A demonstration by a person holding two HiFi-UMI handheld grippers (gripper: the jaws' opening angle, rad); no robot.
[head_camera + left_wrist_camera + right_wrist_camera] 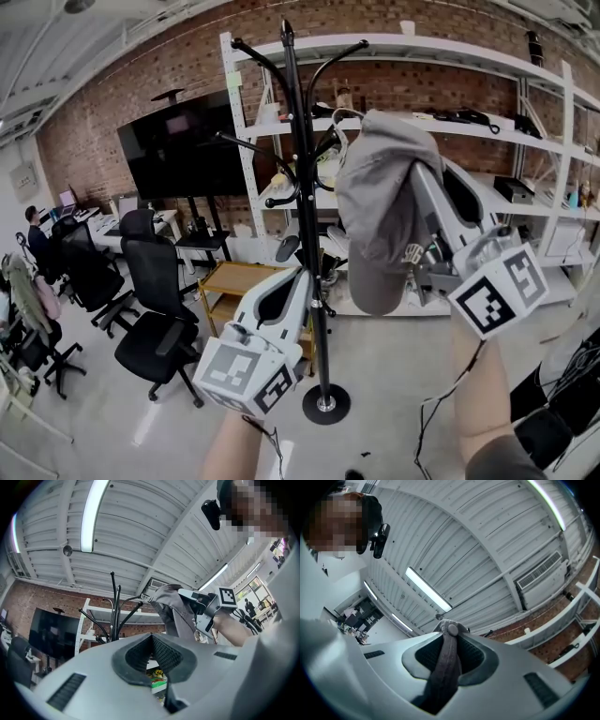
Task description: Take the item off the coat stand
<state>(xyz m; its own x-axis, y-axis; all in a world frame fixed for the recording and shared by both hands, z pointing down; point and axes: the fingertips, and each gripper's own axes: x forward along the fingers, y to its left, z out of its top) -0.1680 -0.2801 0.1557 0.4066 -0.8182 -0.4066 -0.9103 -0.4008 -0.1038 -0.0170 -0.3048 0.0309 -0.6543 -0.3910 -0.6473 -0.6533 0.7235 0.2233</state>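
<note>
A tall black coat stand (305, 206) rises in the middle of the head view on a round base. Just right of its upper hooks hangs a grey cap (375, 206), and my right gripper (427, 178) is shut on its fabric from the right. In the right gripper view the cap (445, 667) runs up between the pads, with its top button at my right gripper's (450, 632) tips. I cannot tell whether the cap still touches a hook. My left gripper (302, 277) is shut and empty, low beside the pole. The left gripper view shows the stand (114, 616) and the cap (171, 604).
White shelving (487, 141) with small items stands behind the stand against a brick wall. A black screen (183, 145) is at the back left, black office chairs (155, 319) at the left, a low yellow cart (234, 281) near the pole. Cables (441, 403) trail on the floor.
</note>
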